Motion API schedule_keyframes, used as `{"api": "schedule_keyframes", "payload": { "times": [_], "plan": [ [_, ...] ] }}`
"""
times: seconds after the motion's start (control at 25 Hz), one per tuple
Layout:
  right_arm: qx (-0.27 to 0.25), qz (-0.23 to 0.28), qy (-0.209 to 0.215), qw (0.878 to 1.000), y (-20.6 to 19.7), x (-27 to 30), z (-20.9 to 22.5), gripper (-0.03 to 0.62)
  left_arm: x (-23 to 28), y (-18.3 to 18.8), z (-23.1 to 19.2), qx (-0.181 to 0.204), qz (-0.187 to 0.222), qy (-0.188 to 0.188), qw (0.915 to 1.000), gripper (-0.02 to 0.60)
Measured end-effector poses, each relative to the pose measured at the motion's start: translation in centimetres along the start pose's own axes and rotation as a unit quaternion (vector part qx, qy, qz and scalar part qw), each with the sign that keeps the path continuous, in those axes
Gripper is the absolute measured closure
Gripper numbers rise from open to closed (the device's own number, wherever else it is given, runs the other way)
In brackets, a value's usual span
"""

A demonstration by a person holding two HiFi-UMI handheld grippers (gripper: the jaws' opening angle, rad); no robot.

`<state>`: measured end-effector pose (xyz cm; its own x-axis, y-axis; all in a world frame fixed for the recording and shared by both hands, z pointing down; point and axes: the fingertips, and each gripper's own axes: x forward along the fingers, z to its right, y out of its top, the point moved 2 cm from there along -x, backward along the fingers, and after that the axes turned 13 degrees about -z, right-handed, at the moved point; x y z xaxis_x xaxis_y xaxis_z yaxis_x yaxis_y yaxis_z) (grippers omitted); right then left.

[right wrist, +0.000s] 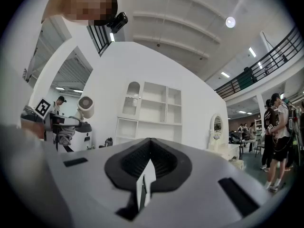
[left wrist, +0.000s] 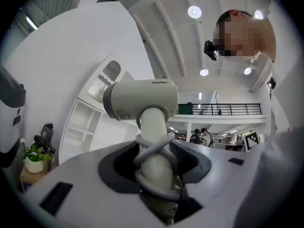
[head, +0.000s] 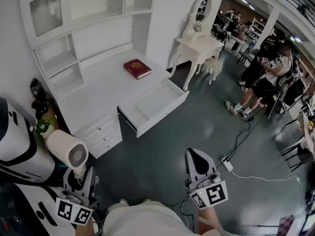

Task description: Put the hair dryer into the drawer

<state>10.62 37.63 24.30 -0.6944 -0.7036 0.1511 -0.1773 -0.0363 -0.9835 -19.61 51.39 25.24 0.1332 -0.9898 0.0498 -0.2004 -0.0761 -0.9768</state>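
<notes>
left gripper [head: 79, 175] pinches the dryer [head: 69, 151] by its upright handle, barrel level, low at left; the open drawer [head: 155, 102] lies ahead and rightward, well apart, while the right gripper [head: 199, 167] is pressed together, empty

right tool [right wrist: 144, 183]: jaws together, nothing between | far left: hair dryer [right wrist: 85, 106], seemingly upright in left tool [right wrist: 61, 122], small there | ahead: white shelf unit [right wrist: 153, 109]
</notes>
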Motion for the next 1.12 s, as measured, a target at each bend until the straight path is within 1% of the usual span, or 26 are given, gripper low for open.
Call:
{"api": "schedule_keyframes", "payload": {
  "times": [0.36,0.52,0.88,1.12],
  "plan": [
    [0.006,-0.007,-0.001,1.0,-0.8,-1.1,0.6,0.585,0.2,-1.0,0.9,-0.005,-0.006,0.006,1.0,0.385],
    [0.027,0.011,0.009,1.0,-0.9,-1.8,1.2,0.585,0.7,-1.3,1.7,-0.002,-0.005,0.006,1.0,0.385],
    [0.01,-0.003,0.016,1.0,-2.0,-1.9,1.9,0.583,2.2,-2.7,2.9,-0.003,-0.009,0.011,0.9999,0.385],
    [0.004,-0.014,0.026,1.0,-2.6,-1.3,1.9,0.583,4.0,-4.2,2.8,-0.013,-0.018,0.015,0.9996,0.385]
  ]
}}
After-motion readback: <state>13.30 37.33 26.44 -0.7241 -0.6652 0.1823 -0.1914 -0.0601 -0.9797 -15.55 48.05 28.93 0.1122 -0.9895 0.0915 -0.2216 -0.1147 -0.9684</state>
